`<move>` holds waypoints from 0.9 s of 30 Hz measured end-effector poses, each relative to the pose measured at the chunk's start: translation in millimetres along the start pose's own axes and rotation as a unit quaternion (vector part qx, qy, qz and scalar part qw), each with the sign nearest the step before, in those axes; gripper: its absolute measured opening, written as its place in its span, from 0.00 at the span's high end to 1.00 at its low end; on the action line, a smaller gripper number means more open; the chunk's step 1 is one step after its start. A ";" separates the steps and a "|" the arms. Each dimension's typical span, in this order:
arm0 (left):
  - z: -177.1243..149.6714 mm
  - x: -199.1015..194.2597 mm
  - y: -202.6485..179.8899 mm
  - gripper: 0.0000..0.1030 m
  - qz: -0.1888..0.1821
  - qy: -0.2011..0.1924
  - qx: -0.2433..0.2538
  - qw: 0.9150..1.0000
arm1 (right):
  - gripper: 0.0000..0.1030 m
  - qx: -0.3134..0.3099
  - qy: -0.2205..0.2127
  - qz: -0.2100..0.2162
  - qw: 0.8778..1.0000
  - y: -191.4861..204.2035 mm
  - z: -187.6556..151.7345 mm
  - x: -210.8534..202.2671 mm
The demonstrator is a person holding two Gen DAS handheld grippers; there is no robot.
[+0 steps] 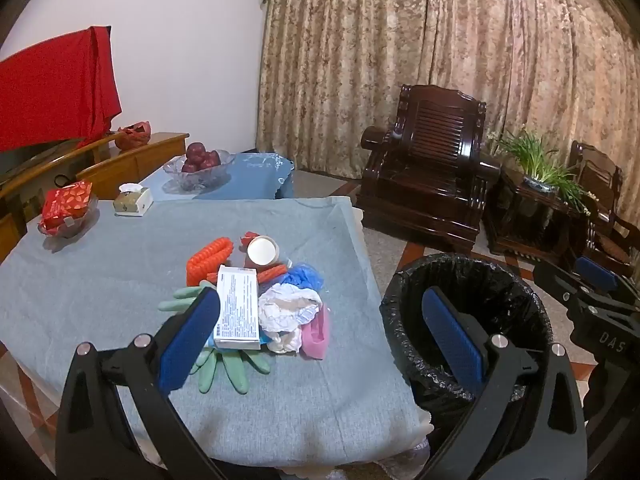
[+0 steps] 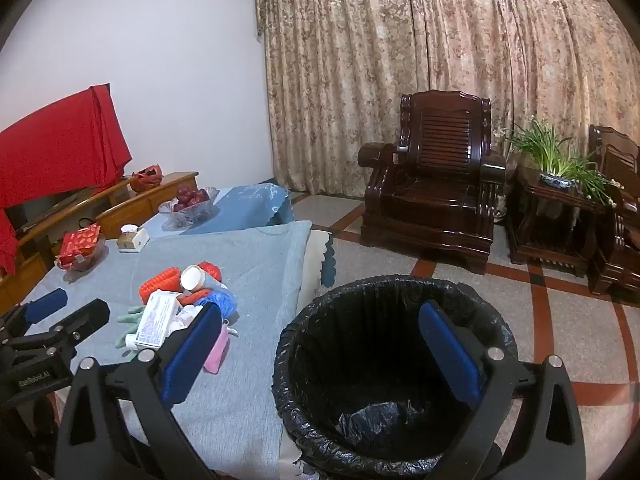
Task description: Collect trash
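Both tools wide open; nothing held.

One black-lined round bin, one white printed carton, one paper cup, two dark wooden armchairs, two glass bowls.

Bin mouth gapes unobstructed; trash pile crowds the table centre.

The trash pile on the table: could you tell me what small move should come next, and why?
Probably ease the left gripper down onto the white box atop the pile. Both grippers are open and empty, the lined bin holds nothing visible yet, and the box lies nearest the left fingers.
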State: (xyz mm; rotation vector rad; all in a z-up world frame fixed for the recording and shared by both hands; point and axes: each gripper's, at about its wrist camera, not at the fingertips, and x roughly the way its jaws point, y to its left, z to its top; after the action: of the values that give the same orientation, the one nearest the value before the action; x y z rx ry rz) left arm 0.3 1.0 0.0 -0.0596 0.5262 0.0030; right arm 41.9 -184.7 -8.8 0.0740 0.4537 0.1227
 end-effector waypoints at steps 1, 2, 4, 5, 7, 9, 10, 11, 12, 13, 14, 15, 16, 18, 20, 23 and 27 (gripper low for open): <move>0.1 0.2 0.2 0.05 -0.001 0.000 0.000 1.000 | 0.06 0.001 -0.001 0.001 1.000 -0.1 -0.1 -0.1; 0.2 0.4 0.6 0.05 -0.002 0.000 0.001 1.000 | 0.06 0.001 0.000 0.001 1.000 -0.1 -0.2 0.0; 0.5 1.1 1.3 0.05 -0.003 0.001 0.002 1.000 | 0.06 0.001 0.000 0.000 1.000 -0.1 -0.3 0.0; 0.7 1.4 1.9 0.05 -0.003 0.001 0.003 1.000 | 0.06 0.001 0.001 0.000 1.000 0.0 -0.4 0.4; 0.0 -0.1 -0.3 0.05 0.004 -0.002 0.003 1.000 | 0.06 0.002 0.001 0.000 1.000 0.0 -0.5 0.3; -0.2 -0.2 -0.7 0.05 0.004 -0.002 0.004 1.000 | 0.06 0.001 0.001 0.000 1.000 0.2 -0.7 0.5; -0.1 -0.2 -0.8 0.05 0.004 -0.002 0.004 1.000 | 0.06 0.000 0.001 0.000 1.000 0.3 -0.8 0.4; -0.1 -0.2 -0.8 0.05 0.004 -0.002 0.004 1.000 | 0.06 0.001 0.002 0.000 1.000 0.1 -0.8 0.8; -0.1 -0.3 -0.9 0.05 0.004 -0.002 0.004 1.000 | 0.06 0.001 0.002 0.000 1.000 0.1 -0.9 0.7; -0.1 -0.4 -0.9 0.05 0.004 -0.002 0.004 1.000 | 0.06 0.001 0.002 0.000 1.000 0.1 -1.0 0.5; -0.1 -0.3 -0.9 0.05 0.004 -0.002 0.004 1.000 | 0.06 0.001 0.002 0.000 1.000 0.2 -1.0 0.6; -0.1 -0.1 -0.9 0.05 0.004 -0.002 0.004 1.000 | 0.06 0.001 0.003 0.000 1.000 0.2 -1.0 0.9; -0.1 -0.1 -0.8 0.05 0.004 -0.002 0.004 1.000 | 0.06 0.001 0.003 0.000 1.000 0.1 -1.0 0.8; -0.1 -0.2 -0.9 0.05 0.004 -0.002 0.004 1.000 | 0.06 0.002 0.003 0.000 1.000 0.1 -1.2 0.9; -0.1 -0.2 -1.0 0.05 0.004 -0.002 0.005 1.000 | 0.06 0.001 0.003 0.000 1.000 0.1 -1.2 0.9; -0.1 -0.1 -1.0 0.05 0.005 -0.002 0.005 1.000 | 0.06 0.002 0.003 0.000 1.000 0.0 -1.1 1.0; -0.2 -0.1 -1.0 0.05 0.005 -0.002 0.005 1.000 | 0.06 0.002 0.003 0.000 1.000 0.0 -1.0 1.0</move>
State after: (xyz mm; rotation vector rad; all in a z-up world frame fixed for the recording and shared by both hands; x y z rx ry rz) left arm 0.2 0.0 -0.1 -0.0475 0.5226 0.0099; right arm 42.4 -184.6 -10.2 0.0769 0.4606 0.1228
